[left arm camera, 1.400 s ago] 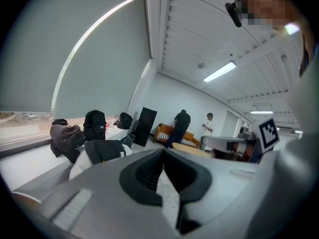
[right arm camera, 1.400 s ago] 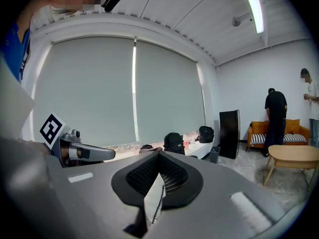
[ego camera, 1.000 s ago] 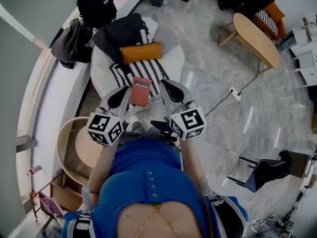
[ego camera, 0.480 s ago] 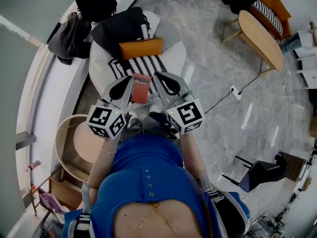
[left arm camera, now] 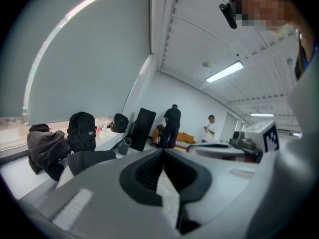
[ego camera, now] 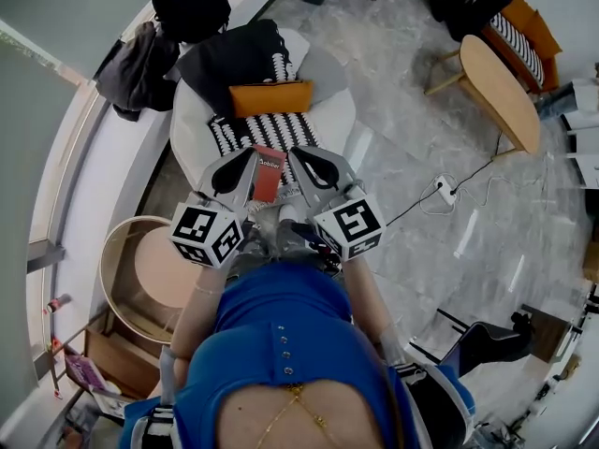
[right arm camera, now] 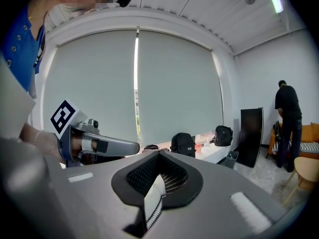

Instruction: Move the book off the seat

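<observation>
I take this for an office lounge or waiting area. To the left of my left gripper (ego camera: 245, 162), a long window ledge (ego camera: 103, 204) runs under tall roller blinds (right arm camera: 174, 88), with backpacks (left arm camera: 81, 131) parked on it. Overhead I see strip lights (left arm camera: 224, 71) in a white panelled ceiling. The floor (ego camera: 402, 110) is polished grey stone. Just ahead of both grippers sits a round cushioned seat (ego camera: 187, 129). Well beyond my right gripper (ego camera: 298, 160) stand an oval wooden coffee table (ego camera: 496, 73) and an orange sofa (ego camera: 533, 31). A power strip (ego camera: 444, 187) lies on the floor to that gripper's right, and two people (left arm camera: 172, 126) stand far ahead.
</observation>
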The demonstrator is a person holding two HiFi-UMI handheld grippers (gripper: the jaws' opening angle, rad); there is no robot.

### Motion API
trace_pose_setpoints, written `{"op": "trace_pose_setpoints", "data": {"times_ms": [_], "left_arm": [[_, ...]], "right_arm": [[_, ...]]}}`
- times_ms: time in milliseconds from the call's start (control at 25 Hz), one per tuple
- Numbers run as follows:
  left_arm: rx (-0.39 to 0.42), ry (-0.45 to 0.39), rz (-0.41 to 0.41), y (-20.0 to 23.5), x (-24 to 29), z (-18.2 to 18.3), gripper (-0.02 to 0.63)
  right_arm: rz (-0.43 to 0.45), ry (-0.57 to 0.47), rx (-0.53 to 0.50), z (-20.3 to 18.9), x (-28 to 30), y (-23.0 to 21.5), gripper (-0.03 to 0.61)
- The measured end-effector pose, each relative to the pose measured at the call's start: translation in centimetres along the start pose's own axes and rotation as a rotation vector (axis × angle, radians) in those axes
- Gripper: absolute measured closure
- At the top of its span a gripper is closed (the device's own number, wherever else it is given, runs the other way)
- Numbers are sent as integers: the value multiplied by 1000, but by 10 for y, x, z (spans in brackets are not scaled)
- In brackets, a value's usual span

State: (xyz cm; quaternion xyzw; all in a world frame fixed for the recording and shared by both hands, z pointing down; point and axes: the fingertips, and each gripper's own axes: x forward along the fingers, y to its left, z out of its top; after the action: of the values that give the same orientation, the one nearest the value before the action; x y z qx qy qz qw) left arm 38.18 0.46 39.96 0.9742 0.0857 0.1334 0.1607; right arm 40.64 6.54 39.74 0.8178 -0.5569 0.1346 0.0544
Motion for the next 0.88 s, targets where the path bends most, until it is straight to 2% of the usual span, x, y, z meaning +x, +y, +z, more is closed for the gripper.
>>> {"op": "trace_pose_setpoints", "data": {"times_ms": [520, 720, 880], "left_arm": [[-26, 36, 24, 15, 18, -10, 611], [-16, 90, 33, 34, 29, -26, 611], [-35, 166, 44, 62, 42, -59, 611]], "right_arm": [[43, 35, 1, -11, 23, -11, 578], [32, 115, -100, -28, 41, -22, 578], [40, 207, -100, -62, 65, -41, 578]]}}
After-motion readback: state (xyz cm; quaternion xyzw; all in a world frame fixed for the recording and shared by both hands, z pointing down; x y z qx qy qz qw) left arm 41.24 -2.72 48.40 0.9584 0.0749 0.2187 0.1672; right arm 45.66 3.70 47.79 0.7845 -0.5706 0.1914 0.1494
